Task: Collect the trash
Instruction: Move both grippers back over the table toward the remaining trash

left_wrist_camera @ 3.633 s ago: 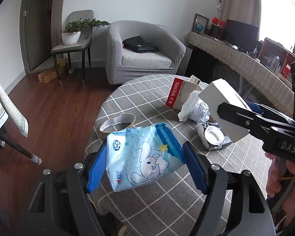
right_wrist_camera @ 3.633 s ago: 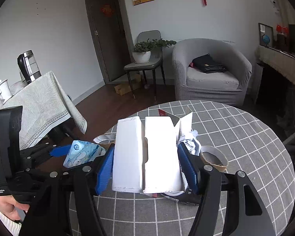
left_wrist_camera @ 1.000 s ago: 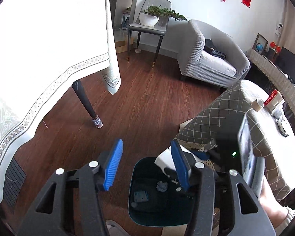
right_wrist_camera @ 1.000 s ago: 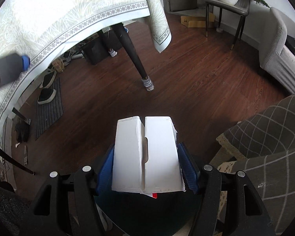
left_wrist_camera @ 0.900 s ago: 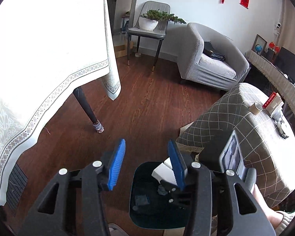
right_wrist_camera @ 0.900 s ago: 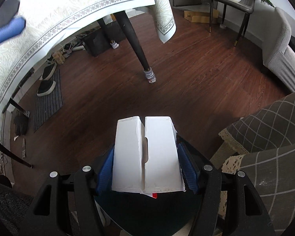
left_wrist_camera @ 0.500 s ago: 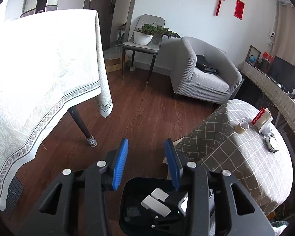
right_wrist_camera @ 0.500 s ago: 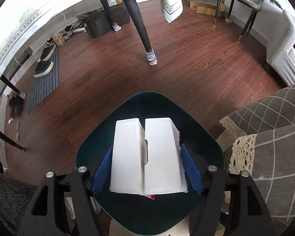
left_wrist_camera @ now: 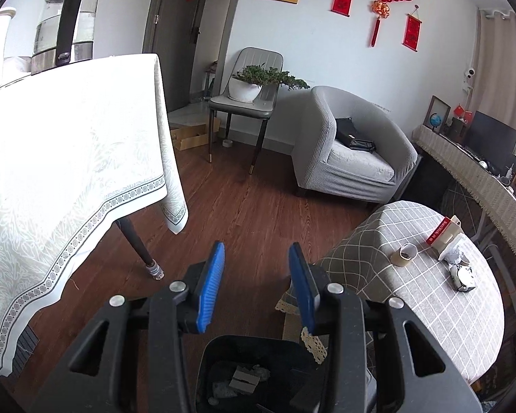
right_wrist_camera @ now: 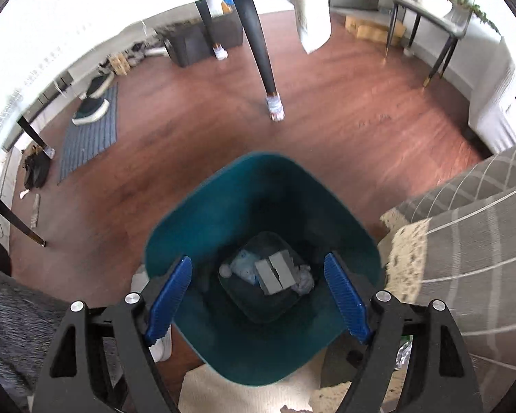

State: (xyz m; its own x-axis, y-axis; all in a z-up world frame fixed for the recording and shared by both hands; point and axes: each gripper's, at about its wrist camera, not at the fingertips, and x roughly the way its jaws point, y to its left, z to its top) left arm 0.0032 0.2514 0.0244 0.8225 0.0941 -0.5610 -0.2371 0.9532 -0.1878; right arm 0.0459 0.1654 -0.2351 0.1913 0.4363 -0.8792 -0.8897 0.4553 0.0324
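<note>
Dropped from the released right gripper (right_wrist_camera: 258, 296), white carton (right_wrist_camera: 274, 272) lies in teal bin (right_wrist_camera: 196, 213) at lower centre; left gripper (left_wrist_camera: 256, 282) gapes empty too, ready for more table trash.

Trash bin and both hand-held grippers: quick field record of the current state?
left hand-held gripper: open, empty
right hand-held gripper: open, empty, above the bin mouth
trash bin: teal, on the wood floor beside the round table
bin contents: white carton, blue-white wrapper
left on round table: tape roll, SanDisk box, crumpled trash
</note>
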